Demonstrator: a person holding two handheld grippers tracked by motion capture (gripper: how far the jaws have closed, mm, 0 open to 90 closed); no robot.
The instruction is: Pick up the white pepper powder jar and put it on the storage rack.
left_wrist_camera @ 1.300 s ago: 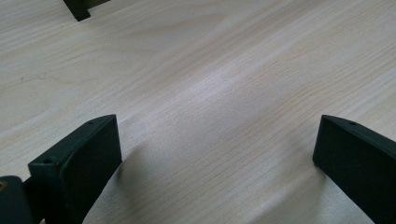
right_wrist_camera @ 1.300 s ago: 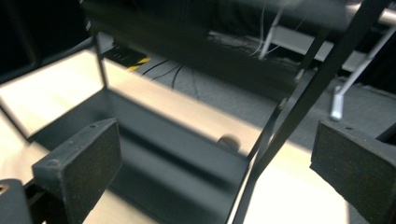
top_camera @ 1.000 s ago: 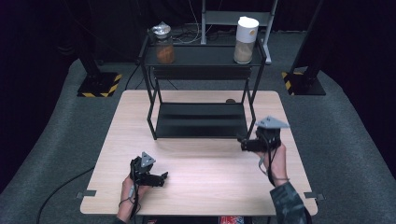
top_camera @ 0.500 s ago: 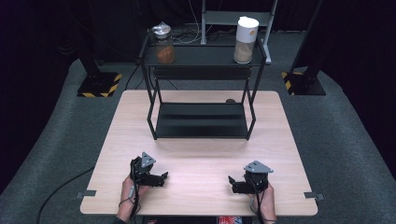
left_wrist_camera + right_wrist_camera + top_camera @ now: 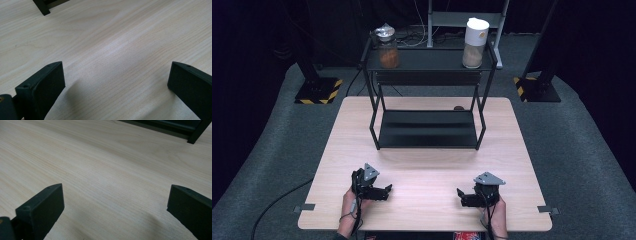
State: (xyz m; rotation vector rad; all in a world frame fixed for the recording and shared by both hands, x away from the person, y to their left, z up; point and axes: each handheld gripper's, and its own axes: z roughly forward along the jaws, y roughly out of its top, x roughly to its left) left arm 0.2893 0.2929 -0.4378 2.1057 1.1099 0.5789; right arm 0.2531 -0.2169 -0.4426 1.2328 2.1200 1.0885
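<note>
Both claws were parked low at the near edge of the table point(image 5: 422, 150), nothing in either. Left claw point(image 5: 384, 190) had its jaws spread wide over bare wood; right claw point(image 5: 460, 196) the same, the two pointing toward each other. I'd call it a rest pose, well clear of the work. Well ahead of both stood the black rack point(image 5: 427, 75). On its top shelf, the jar point(image 5: 388, 47) sat ahead of my left claw and the white canister point(image 5: 475, 42) ahead of my right, each on its own side, probably for easy reach.

Table point(image 5: 427, 165) brightly lit; surroundings dark; soft shadows; slight blur
</note>
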